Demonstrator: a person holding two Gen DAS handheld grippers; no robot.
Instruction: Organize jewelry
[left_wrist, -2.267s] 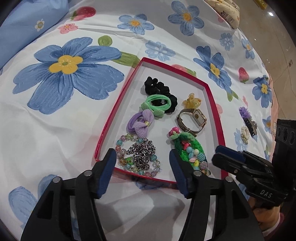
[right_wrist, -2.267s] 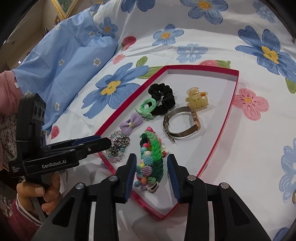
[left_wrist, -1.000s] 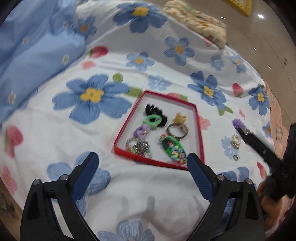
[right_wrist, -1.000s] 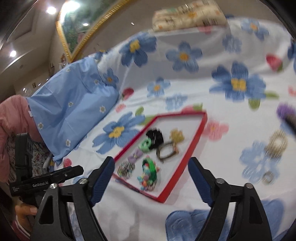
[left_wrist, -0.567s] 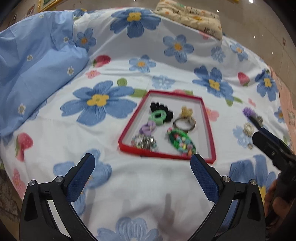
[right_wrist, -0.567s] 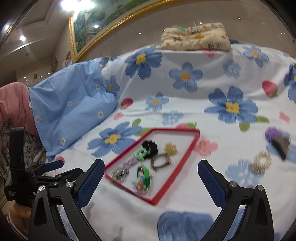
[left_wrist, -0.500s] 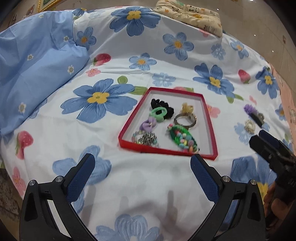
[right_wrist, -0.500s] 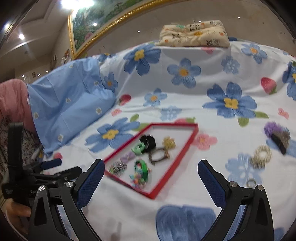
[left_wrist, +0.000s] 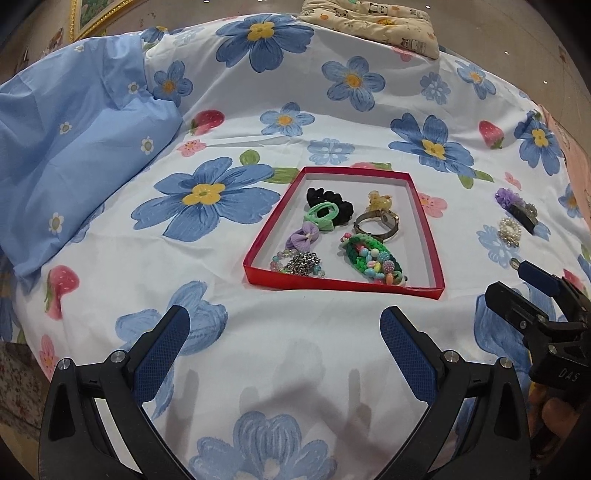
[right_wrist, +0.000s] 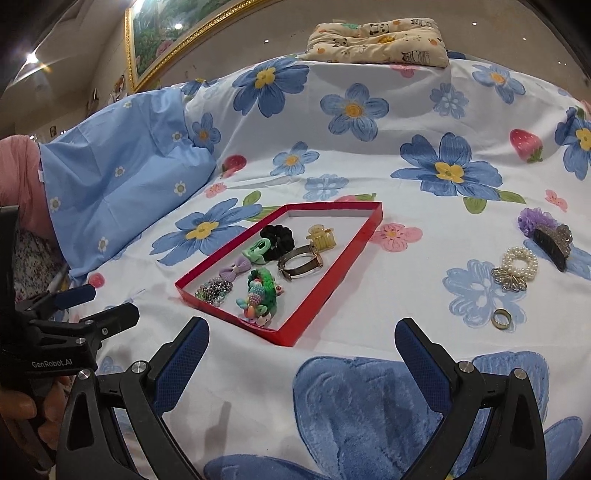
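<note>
**Right wrist view: both tongs empty, loose pieces left of tray work**

Right gripper (right_wrist: 301, 354) has just spread to full width, nothing between the pads; left gripper (left_wrist: 282, 338) likewise gapes, empty. Both hover over the floral bedsheet (right_wrist: 369, 406), short of the red tray (right_wrist: 334, 273).

Outside the tray, to its right: gold ring (right_wrist: 502, 318), pearl bracelet (right_wrist: 517, 267), dark claw clip (right_wrist: 552, 242) against a purple scrunchie (right_wrist: 535, 218).

Judgement: next pick is probably the ring. It is small, hard and flat on soft cloth, so approach steeply and close slowly to avoid pinching fabric. Pearls are smooth and may roll.
</note>
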